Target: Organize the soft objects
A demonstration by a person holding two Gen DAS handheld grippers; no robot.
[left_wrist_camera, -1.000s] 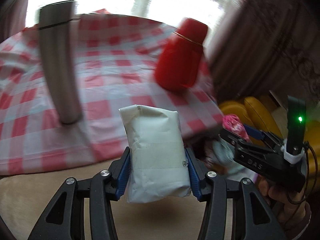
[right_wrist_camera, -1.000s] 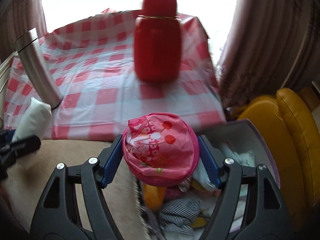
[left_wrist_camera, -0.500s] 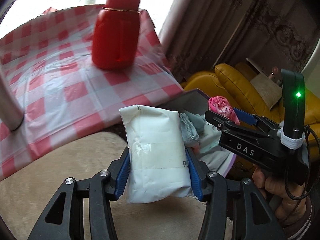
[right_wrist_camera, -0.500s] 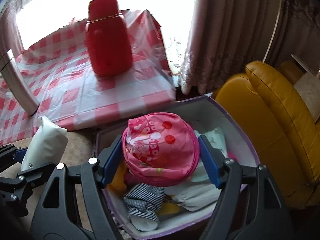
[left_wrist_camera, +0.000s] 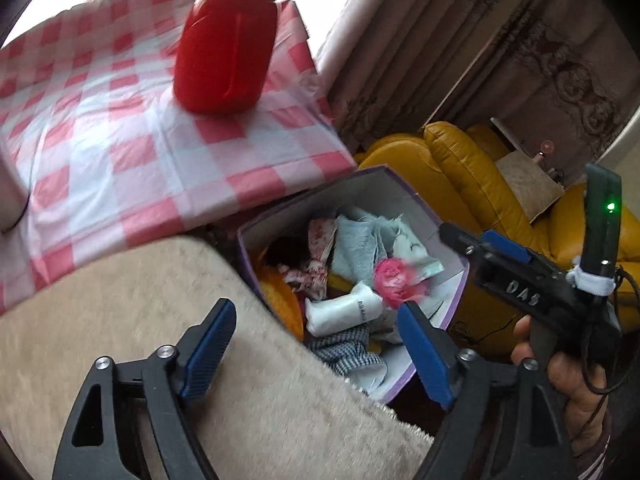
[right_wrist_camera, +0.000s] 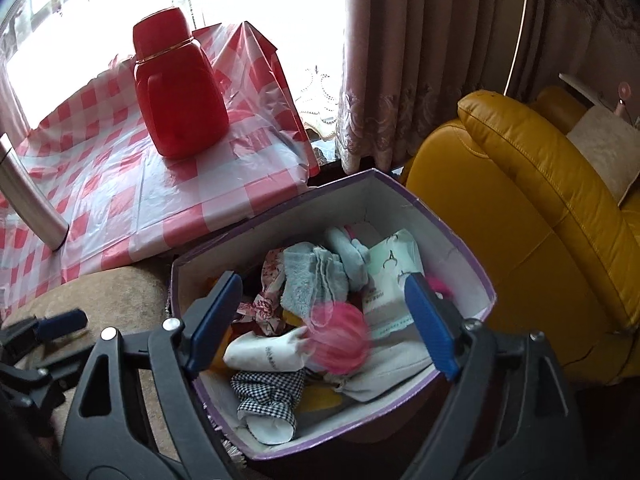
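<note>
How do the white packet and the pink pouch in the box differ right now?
The white packet is long, plain white with small print, and sharp in frame. The pink pouch is round, bright pink, and motion-blurred. The pouch overlaps the packet's right end. Both are inside the purple-rimmed box, free of either open gripper.

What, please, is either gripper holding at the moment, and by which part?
Nothing: both the left gripper and right gripper have just opened, empty, above the purple-edged cardboard box.

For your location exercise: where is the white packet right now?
In the right wrist view, the white packet lies inside the purple box, left of the pink pouch, above the checked cloth.
</note>
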